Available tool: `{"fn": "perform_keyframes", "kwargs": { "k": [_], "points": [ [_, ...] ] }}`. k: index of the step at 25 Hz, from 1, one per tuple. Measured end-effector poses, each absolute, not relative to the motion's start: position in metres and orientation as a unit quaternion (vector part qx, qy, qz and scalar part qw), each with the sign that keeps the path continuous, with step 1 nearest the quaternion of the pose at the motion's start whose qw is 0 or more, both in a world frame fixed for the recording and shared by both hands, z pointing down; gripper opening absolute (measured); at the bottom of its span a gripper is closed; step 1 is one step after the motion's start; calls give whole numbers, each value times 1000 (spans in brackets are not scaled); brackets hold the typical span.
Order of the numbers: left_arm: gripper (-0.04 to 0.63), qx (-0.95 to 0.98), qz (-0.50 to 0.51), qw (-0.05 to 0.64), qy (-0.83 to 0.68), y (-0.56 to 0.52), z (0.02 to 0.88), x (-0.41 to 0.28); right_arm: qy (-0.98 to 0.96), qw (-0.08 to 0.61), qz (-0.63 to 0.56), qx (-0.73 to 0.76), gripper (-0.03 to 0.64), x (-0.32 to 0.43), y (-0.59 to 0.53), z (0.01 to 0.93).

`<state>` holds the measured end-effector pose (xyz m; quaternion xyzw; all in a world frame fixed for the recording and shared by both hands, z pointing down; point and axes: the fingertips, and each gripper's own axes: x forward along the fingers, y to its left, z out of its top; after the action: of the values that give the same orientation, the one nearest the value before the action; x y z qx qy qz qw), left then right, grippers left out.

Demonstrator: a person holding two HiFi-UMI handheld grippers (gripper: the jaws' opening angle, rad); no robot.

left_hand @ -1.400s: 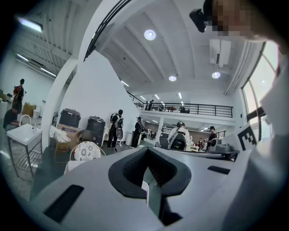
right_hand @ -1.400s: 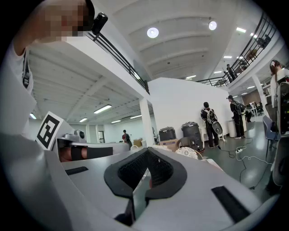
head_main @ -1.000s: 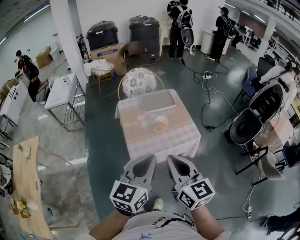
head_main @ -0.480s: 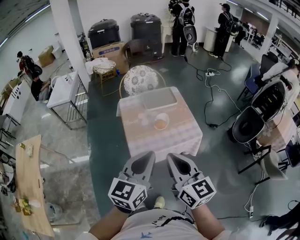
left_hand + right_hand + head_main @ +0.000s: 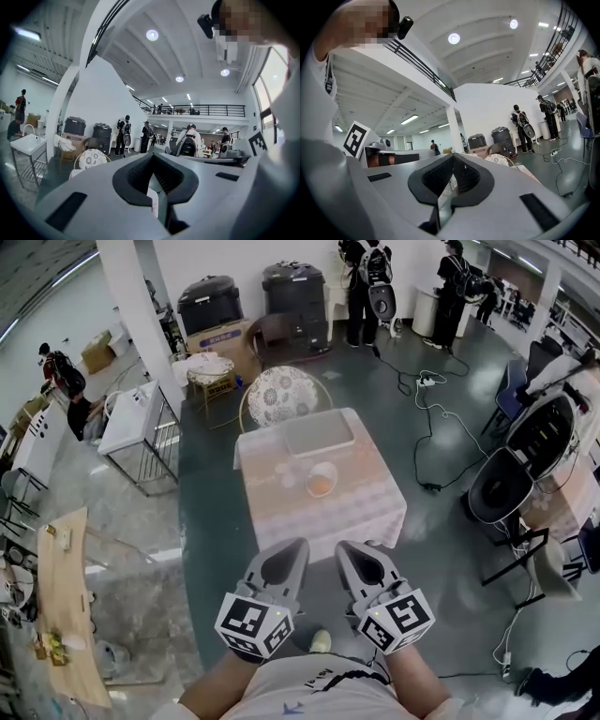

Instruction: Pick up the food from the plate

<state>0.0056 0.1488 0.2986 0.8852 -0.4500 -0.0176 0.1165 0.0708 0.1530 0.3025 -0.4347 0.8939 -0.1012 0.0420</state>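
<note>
Both grippers hover at the near side of the tabletop (image 5: 281, 512), well apart from it, above the dark glossy floor (image 5: 211, 549).

Left gripper (image 5: 295, 547): grey moulded plastic shell with dark ribbed pads. The jaws are pressed together at the tips with nothing between them (clear in the left gripper view).

Right gripper (image 5: 345, 549): same build. Its jaws are closed tip to tip and it is empty too.

The tabletop is squarish, under a pale pink checked cloth that hangs over the edges.

The food (image 5: 320, 487) is a small orange heap in a round white plate (image 5: 333, 473). It sits near the tabletop's centre, slightly to its right side, untouched by either gripper.

A flat grey rectangular tray (image 5: 319, 435) lies at the tabletop's far edge, just beyond the plate.

Pale blurry bits (image 5: 286, 472) sit just left of the plate (too washed out to identify).

A round chair (image 5: 278, 397) with a lacy patterned back stands just beyond the tabletop's far edge.
</note>
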Motion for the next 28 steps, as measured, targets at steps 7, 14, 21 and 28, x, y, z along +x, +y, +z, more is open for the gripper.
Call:
{"fn": "perform_keyframes", "kwargs": {
  "k": [7, 14, 21, 28],
  "points": [
    [6, 884, -11, 115, -453, 139, 303, 16, 893, 45, -106, -435, 15, 83, 142, 308],
    [6, 884, -7, 117, -452, 118, 310, 20, 890, 36, -114, -440, 15, 87, 121, 317],
    [6, 884, -8, 125, -451, 86, 319, 15, 888, 22, -118, -444, 15, 82, 92, 324],
    [6, 885, 0, 126, -448, 30, 335, 3, 885, 9, -131, -447, 15, 67, 38, 342]
  ]
}}
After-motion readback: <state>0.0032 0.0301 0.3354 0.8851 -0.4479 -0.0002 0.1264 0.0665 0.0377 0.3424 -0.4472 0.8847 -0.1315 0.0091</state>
